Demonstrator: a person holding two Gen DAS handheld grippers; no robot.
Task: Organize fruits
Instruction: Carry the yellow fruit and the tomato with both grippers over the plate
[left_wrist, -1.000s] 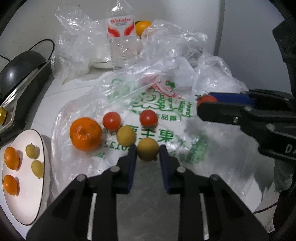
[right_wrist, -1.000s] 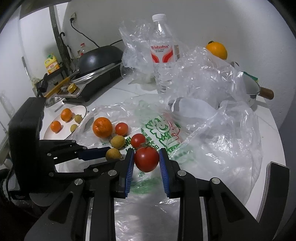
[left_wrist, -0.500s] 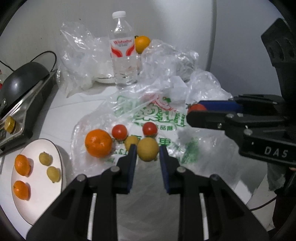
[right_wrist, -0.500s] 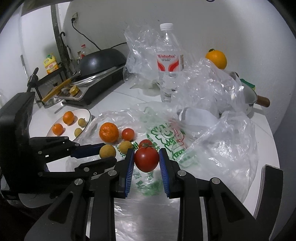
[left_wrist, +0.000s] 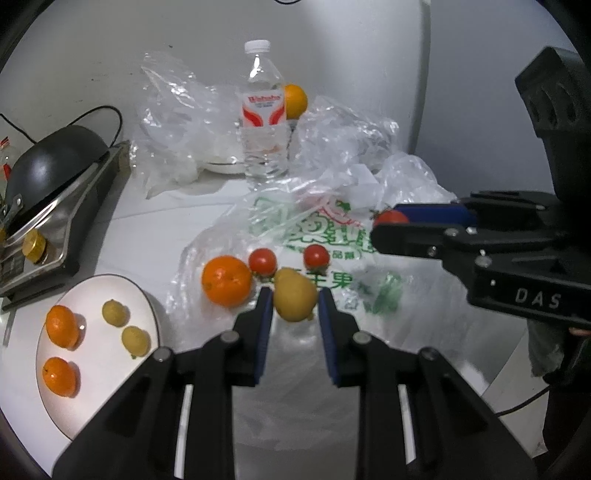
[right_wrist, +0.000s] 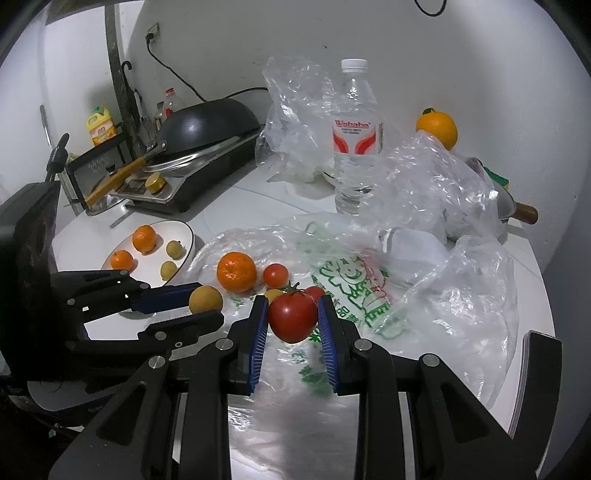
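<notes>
Yellow fruit (left_wrist: 294, 299): was clamped between the blue pads of the left gripper (left_wrist: 293, 305), lifted off the printed plastic bag (left_wrist: 332, 236).
Tomato (right_wrist: 293, 315): was gripped in the right gripper (right_wrist: 291, 317), jaws closed on its sides, above the same bag.
Fruit on bag: one mandarin (left_wrist: 226, 281), two small tomatoes (left_wrist: 262, 260) (left_wrist: 316, 255) and a second yellow fruit (right_wrist: 273, 294), partly hidden, lay close together just beyond the held pieces.
White plate (left_wrist: 96, 391): stood left of the bag, holding two mandarins (left_wrist: 62, 326) (left_wrist: 59, 376) and two small yellow fruits (left_wrist: 115, 312) (left_wrist: 136, 340), all apart.
Water bottle (left_wrist: 264, 118): stood upright behind the bag, an orange (left_wrist: 295, 101) behind it among crumpled clear plastic.
Wok (right_wrist: 210, 122): sat on a cooktop at far left.
</notes>
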